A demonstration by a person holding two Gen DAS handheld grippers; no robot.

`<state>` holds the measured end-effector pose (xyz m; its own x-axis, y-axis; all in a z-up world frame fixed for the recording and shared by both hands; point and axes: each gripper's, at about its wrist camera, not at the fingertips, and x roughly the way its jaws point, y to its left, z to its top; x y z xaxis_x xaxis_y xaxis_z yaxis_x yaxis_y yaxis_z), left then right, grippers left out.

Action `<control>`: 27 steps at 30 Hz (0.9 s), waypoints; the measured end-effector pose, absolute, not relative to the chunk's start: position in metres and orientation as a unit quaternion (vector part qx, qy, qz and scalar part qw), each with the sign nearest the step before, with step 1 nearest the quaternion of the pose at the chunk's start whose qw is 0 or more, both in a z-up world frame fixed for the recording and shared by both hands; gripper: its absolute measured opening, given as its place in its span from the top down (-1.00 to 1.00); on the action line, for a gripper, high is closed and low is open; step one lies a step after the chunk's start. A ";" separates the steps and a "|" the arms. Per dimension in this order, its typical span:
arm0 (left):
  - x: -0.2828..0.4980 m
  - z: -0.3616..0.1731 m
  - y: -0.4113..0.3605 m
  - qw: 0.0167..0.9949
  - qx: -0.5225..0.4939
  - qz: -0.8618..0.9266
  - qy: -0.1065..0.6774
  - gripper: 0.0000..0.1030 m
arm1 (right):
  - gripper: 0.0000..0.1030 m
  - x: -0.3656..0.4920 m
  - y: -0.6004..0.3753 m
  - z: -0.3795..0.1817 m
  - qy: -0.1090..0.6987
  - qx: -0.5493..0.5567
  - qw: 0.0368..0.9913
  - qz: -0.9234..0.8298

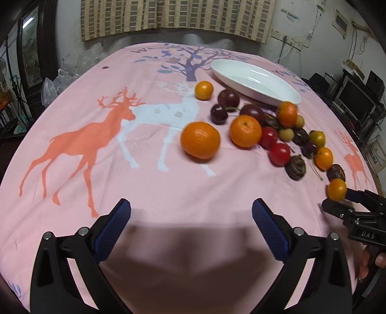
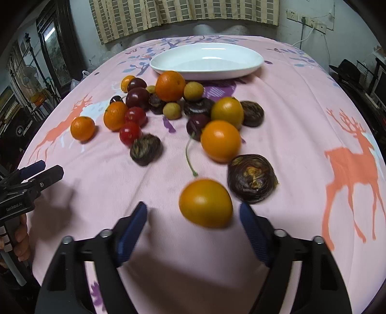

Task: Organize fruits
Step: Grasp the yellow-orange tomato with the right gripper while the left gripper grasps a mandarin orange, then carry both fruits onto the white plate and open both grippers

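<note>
A checked curtain (image 1: 178, 17) hangs on the far wall above the pink deer-print tablecloth (image 1: 96, 135). Wall sockets (image 1: 288, 39) sit right of it. A dark-framed mirror (image 1: 31, 48) stands at left.

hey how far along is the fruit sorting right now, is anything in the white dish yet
Nothing looks done: the white dish holds no fruit. In hand: the right gripper is open around a small orange fruit nearest the camera, not yet gripped. The left gripper is open over bare cloth. Left: all the oranges, red tomatoes and dark fruits on the pink tablecloth.
</note>
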<state>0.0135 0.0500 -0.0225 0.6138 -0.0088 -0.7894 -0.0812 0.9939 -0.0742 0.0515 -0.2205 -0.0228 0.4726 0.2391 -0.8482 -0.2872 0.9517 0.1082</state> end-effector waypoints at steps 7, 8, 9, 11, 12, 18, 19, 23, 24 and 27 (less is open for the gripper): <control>0.044 -0.022 0.057 0.895 -0.029 0.025 0.444 -0.91 | 0.12 0.060 -0.221 -0.023 0.479 -0.037 0.865 0.149; 0.049 -0.021 0.056 0.895 -0.027 0.019 0.445 -0.91 | 0.18 0.059 -0.224 -0.023 0.476 -0.036 0.866 0.149; 0.054 -0.020 0.055 0.894 -0.024 0.016 0.447 -0.91 | 0.18 0.059 -0.227 -0.023 0.475 -0.028 0.866 0.154; 0.062 -0.020 0.053 0.894 -0.015 0.016 0.447 -0.91 | 0.18 0.059 -0.231 -0.023 0.472 -0.017 0.867 0.160; 0.065 -0.020 0.051 0.895 -0.010 0.017 0.445 -0.91 | 0.19 0.058 -0.232 -0.023 0.470 -0.015 0.867 0.161; 0.091 -0.034 0.049 0.878 -0.027 -0.007 0.478 -0.28 | 0.19 0.049 -0.230 -0.021 0.461 -0.012 0.864 0.202; 0.094 -0.036 0.049 0.877 -0.027 -0.005 0.480 -0.28 | 0.19 0.048 -0.229 -0.020 0.460 -0.012 0.864 0.205; 0.105 -0.037 0.041 0.879 -0.003 0.003 0.477 -0.28 | 0.19 0.047 -0.228 -0.017 0.457 -0.011 0.863 0.215; 0.106 -0.037 0.040 0.881 0.002 0.002 0.474 -0.23 | 0.19 0.046 -0.227 -0.016 0.456 -0.011 0.863 0.217; 0.107 -0.033 0.035 0.884 0.012 -0.014 0.467 0.15 | 0.19 0.047 -0.227 -0.009 0.452 -0.008 0.863 0.228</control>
